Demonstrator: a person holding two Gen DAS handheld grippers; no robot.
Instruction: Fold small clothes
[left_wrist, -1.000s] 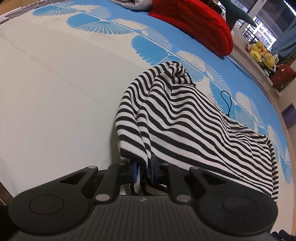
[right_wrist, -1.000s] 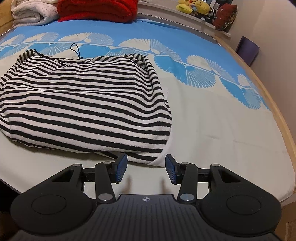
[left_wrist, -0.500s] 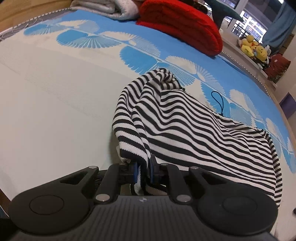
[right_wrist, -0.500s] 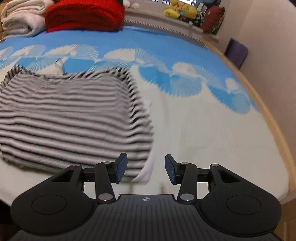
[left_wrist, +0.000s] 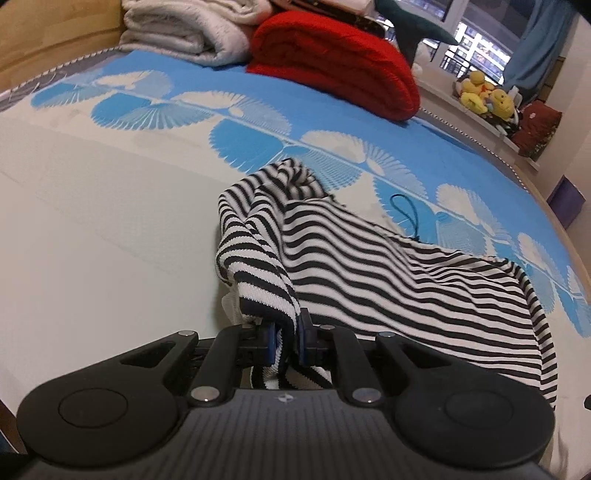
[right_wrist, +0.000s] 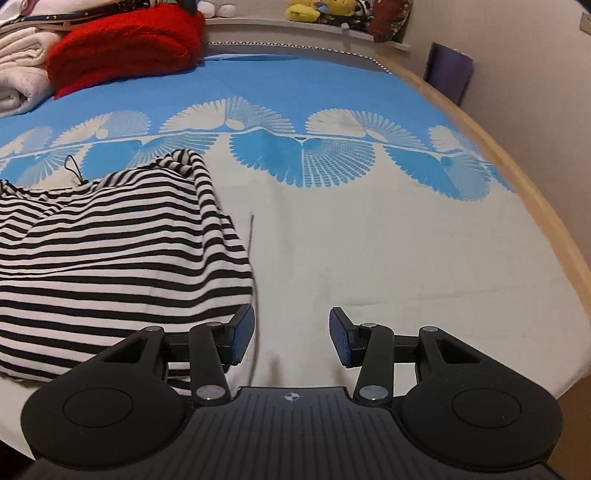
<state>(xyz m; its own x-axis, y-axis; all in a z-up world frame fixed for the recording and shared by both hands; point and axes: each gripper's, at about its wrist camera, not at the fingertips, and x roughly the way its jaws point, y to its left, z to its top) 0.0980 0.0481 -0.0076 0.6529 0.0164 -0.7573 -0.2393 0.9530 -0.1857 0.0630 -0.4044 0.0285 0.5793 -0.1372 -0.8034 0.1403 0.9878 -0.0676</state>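
Pinching a bunched corner of the striped knit garment (left_wrist: 369, 258), the left tool (left_wrist: 286, 338) hides the cloth's hem behind its body; the rest drapes rumpled across the bed (left_wrist: 92, 240). Right wrist view: right tool (right_wrist: 291, 338) spread, nothing between its blue pads, beside the garment's right edge; the garment's left part is cut off. Fluffy red blanket (right_wrist: 122, 44) behind.

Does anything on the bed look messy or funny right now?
Yes. The striped top isn't lying flat: the left gripper pinches one corner and lifts it, so that side bunches into wavy folds. The right gripper is open over bare sheet beside the top's edge, holding nothing. Nothing looks spilled or torn.
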